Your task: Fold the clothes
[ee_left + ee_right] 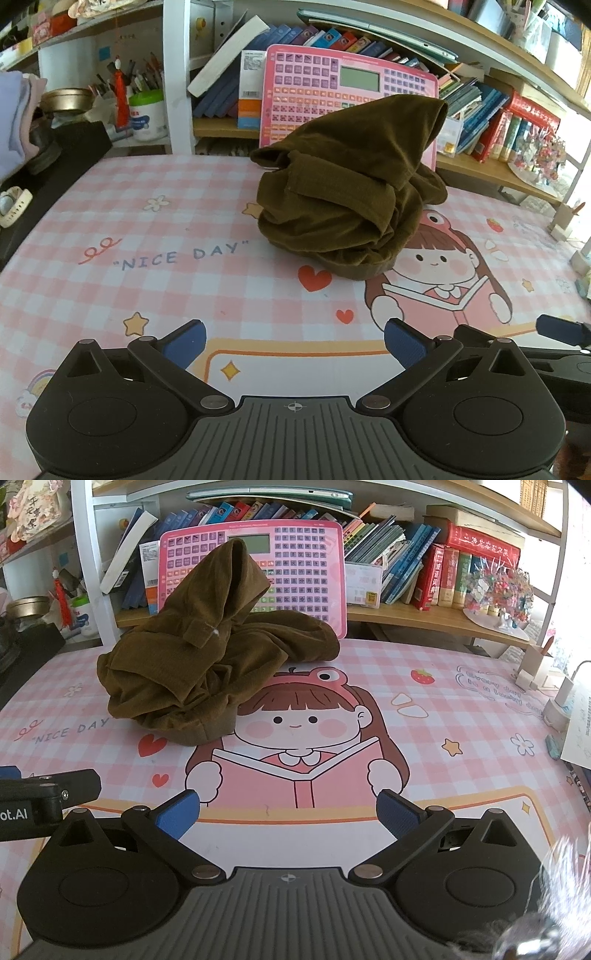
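Garment: brown corduroy, dumped in a crumpled heap on the mat, far side, left of the cartoon girl print, with a pink keyboard toy right behind it. One part sticks up in a peak; a band or hem edge faces the near side at the bottom. Can't tell if it's trousers or a top.

Left gripper: jaws spread wide, empty, low over the near edge of the mat. Right gripper: same, released, empty, just beside the left. Both well short of the heap.

Step in hand looks like approach and first grab, nothing folded yet. To do it well:
- find a real edge first, the near band looks the best bet
- pinch one layer only, one gripper at each end of that edge
- lift and pull apart to spread it flat before any fold
- drag toward the near side, away from the toy, so it doesn't get knocked over
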`<action>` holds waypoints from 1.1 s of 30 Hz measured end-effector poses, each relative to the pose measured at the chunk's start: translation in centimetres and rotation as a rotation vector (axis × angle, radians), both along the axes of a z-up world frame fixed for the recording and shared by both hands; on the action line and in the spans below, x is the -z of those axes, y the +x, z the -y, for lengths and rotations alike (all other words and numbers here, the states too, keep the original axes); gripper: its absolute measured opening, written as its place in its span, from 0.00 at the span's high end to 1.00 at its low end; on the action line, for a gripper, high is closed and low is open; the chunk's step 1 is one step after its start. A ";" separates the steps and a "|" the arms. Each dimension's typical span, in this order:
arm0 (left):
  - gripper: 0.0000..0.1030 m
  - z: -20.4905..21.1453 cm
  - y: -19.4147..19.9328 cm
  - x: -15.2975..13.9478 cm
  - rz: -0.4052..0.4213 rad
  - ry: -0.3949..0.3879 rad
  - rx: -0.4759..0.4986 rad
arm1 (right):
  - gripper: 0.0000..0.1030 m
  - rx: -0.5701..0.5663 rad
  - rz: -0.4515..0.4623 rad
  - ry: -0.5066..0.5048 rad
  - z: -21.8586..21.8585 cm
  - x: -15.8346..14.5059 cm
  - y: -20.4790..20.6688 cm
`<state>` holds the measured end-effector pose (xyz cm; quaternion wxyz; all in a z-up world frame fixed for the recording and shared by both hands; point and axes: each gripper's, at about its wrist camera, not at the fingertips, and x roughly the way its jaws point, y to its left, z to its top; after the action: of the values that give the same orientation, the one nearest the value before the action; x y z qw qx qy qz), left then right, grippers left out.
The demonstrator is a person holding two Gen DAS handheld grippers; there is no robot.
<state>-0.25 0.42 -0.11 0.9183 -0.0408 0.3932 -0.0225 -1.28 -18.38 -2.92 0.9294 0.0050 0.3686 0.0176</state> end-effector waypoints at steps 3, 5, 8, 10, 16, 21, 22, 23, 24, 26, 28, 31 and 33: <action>0.00 -0.1 0.1 0.1 -0.023 0.000 -0.010 | 0.00 0.001 0.000 -0.002 0.0 0.0 -0.1; 0.00 -0.2 0.2 0.3 -0.042 -0.009 -0.015 | 0.00 0.002 0.000 -0.002 0.0 0.0 -0.1; 0.00 -0.3 0.2 0.5 -0.054 -0.018 -0.015 | 0.00 0.003 -0.004 0.000 0.0 0.1 -0.1; 0.00 -0.3 0.1 0.5 -0.059 -0.019 -0.014 | 0.00 0.005 -0.006 0.001 0.0 0.1 -0.2; 0.00 -0.3 0.1 0.5 -0.067 -0.022 -0.005 | 0.00 0.007 -0.003 0.018 0.3 0.2 -0.4; 0.01 -0.2 1.1 -0.2 -0.014 -0.027 0.032 | 0.00 0.026 0.001 0.035 1.2 0.3 0.0; 0.01 -0.1 1.4 -0.3 -0.001 -0.025 0.039 | 0.00 0.037 0.002 0.039 1.6 0.3 0.1; 0.02 0.0 1.9 -0.4 0.007 -0.019 0.043 | 0.00 0.047 0.002 0.042 1.9 0.3 0.3; 0.04 0.2 2.4 -0.4 0.014 -0.012 0.045 | 0.00 0.058 0.003 0.044 2.2 0.3 0.4; 0.06 0.6 3.4 -0.5 0.029 0.000 0.053 | 0.00 0.085 0.005 0.049 3.1 0.3 0.7; 0.07 1.1 4.4 -0.6 0.043 0.009 0.077 | 0.00 0.107 0.005 0.055 3.9 0.3 0.7; 0.07 2.5 6.0 -0.6 0.055 0.029 0.103 | 0.00 0.127 -0.006 0.068 4.8 0.5 0.6; 0.07 3.5 7.0 -0.4 0.061 0.043 0.114 | 0.00 0.138 -0.015 0.077 5.3 0.7 0.4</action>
<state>6.75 -3.03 0.30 0.9278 0.0019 0.3670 -0.0674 -0.85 -23.68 -3.62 0.9248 0.0663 0.3732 -0.0324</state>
